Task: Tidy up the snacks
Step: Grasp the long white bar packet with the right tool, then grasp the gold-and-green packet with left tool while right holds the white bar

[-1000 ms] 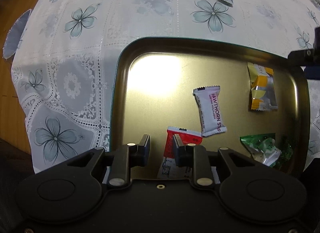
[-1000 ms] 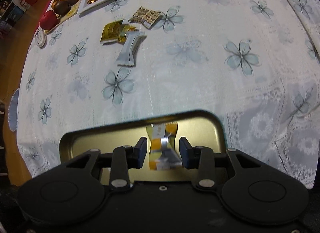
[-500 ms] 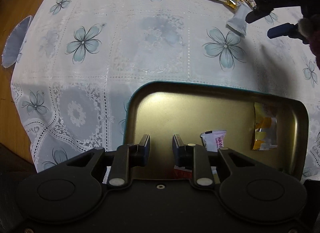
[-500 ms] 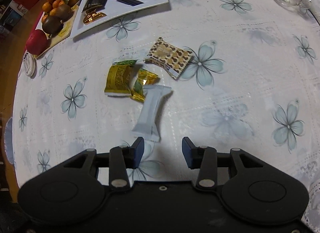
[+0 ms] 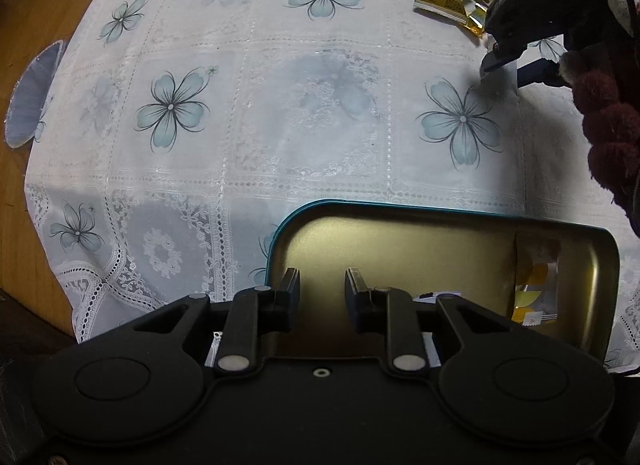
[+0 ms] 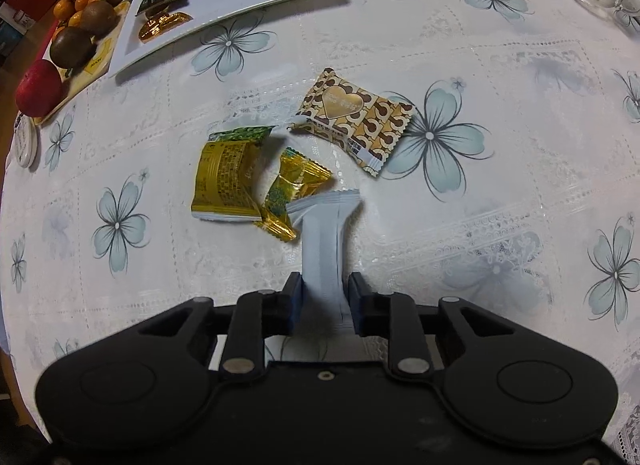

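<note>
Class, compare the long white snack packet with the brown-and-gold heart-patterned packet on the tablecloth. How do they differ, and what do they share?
The white packet is plain and long and narrow; the heart-patterned packet is printed in brown and gold and is broader and shorter. The white packet sits between the fingers of the right gripper, which pinch it; the heart-patterned packet lies free. The white packet touches the crumpled gold wrapper; the heart-patterned one lies apart. Both are sealed snacks with crimped ends, outside the tin.
</note>
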